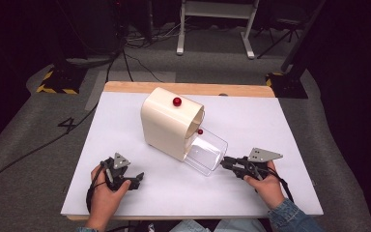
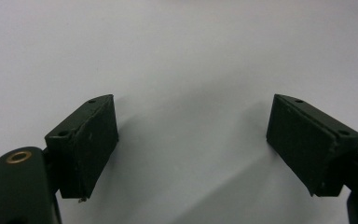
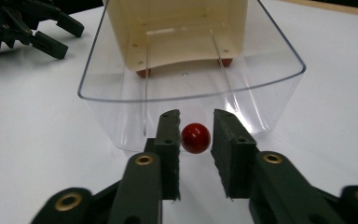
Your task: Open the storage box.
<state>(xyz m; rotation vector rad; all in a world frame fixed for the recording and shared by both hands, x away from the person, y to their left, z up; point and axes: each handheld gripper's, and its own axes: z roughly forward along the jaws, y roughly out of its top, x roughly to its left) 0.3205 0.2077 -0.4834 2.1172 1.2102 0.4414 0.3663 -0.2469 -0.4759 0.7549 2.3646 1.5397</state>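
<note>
A cream box [image 1: 166, 123] stands mid-table with a red ball [image 1: 177, 101] on its top. A clear drawer [image 1: 205, 152] sticks out of its near-right side. A small red knob [image 3: 196, 138] sits on the drawer's [image 3: 121, 93] front wall, between the jaws of my right gripper [image 3: 196, 115]. The left pad is at the knob and a thin gap shows at the right pad. In the high view the right gripper [image 1: 223, 162] points at the drawer front. My left gripper [image 1: 137, 180] rests open on the table to the box's near left, with nothing between its pads [image 2: 93, 135].
The white table top [image 1: 270, 125] has a wooden strip [image 1: 188, 88] along its far edge. Another small red spot [image 1: 200, 131] shows at the box's opening. Cables [image 1: 140, 63] and a white stand [image 1: 215, 29] lie on the floor beyond.
</note>
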